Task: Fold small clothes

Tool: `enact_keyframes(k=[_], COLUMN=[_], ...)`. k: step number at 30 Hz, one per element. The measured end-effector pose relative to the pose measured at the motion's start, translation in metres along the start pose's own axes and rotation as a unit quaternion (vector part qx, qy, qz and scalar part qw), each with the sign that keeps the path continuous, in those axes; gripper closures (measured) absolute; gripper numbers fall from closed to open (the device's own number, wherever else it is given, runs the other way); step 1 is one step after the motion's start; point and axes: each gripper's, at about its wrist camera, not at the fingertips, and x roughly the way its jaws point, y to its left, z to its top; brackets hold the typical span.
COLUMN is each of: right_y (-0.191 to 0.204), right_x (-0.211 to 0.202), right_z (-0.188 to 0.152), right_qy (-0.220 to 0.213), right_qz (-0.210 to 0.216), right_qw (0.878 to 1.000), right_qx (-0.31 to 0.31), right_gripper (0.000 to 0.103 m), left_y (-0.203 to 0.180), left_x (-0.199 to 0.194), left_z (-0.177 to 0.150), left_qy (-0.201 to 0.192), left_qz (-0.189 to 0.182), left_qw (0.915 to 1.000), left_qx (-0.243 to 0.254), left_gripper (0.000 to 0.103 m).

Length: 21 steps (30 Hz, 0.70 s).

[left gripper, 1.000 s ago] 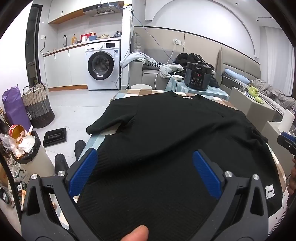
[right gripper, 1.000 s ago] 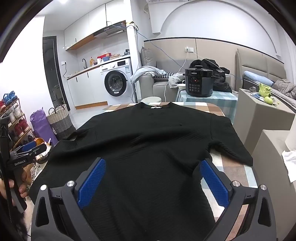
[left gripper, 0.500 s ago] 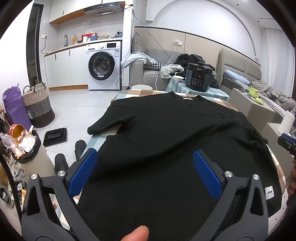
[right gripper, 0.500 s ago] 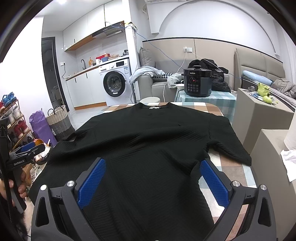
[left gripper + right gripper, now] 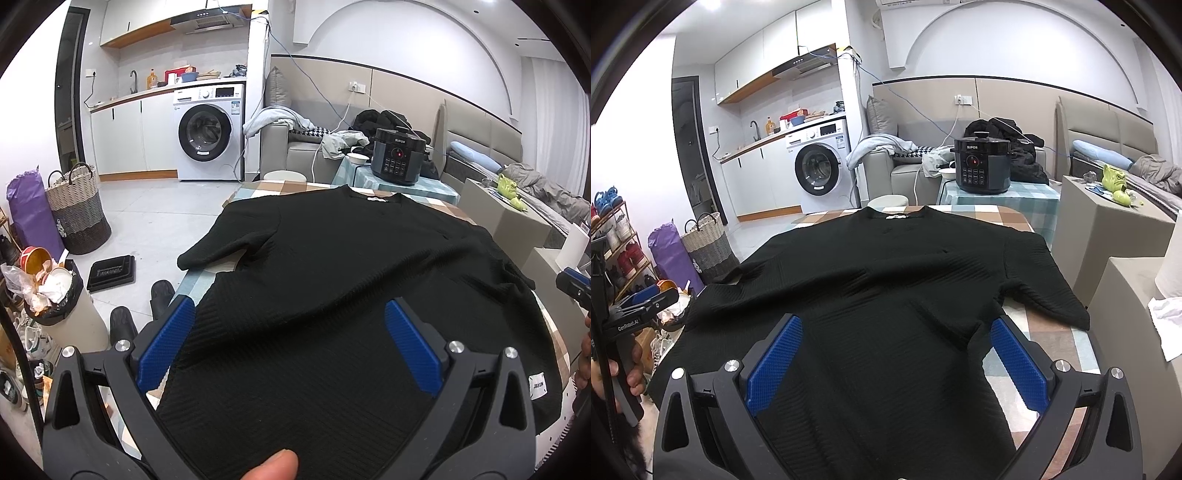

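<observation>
A black ribbed short-sleeved top point(image 5: 332, 258) lies spread flat on a checked table point(image 5: 258, 188), collar at the far end, hem toward me. It also shows in the right wrist view point(image 5: 905, 280). My left gripper point(image 5: 290, 325) is open above the hem's left part, its blue pads wide apart. My right gripper point(image 5: 895, 339) is open above the hem's right part. Neither holds cloth. The right gripper's tip point(image 5: 572, 284) shows at the left view's right edge, and the left gripper point(image 5: 639, 310) at the right view's left edge.
A black pressure cooker point(image 5: 982, 166) stands on a small checked table behind. A washing machine point(image 5: 208, 133), a woven basket point(image 5: 79, 210), a full bin point(image 5: 55, 295) and slippers point(image 5: 162, 295) are to the left. Beige boxes point(image 5: 1108, 229) stand to the right.
Both grippers stay open and nearly still over the hem. The views have shifted only slightly; the top has not moved.
</observation>
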Motion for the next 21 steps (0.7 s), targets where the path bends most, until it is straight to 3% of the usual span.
enact_keyframes(k=[21], right_y=[-0.0021], right_x=[0.0012], right_z=[-0.0009], right_qy=[0.000], right_qz=[-0.003], right_qw=[1.000], right_qx=[0.004], right_gripper=[0.000], left_y=[0.0015], left_x=[0.0009], left_z=[-0.0035], left_qy=[0.000], left_qz=[0.001], left_qw=[1.0000], left_qx=[0.000], left_gripper=[0.001])
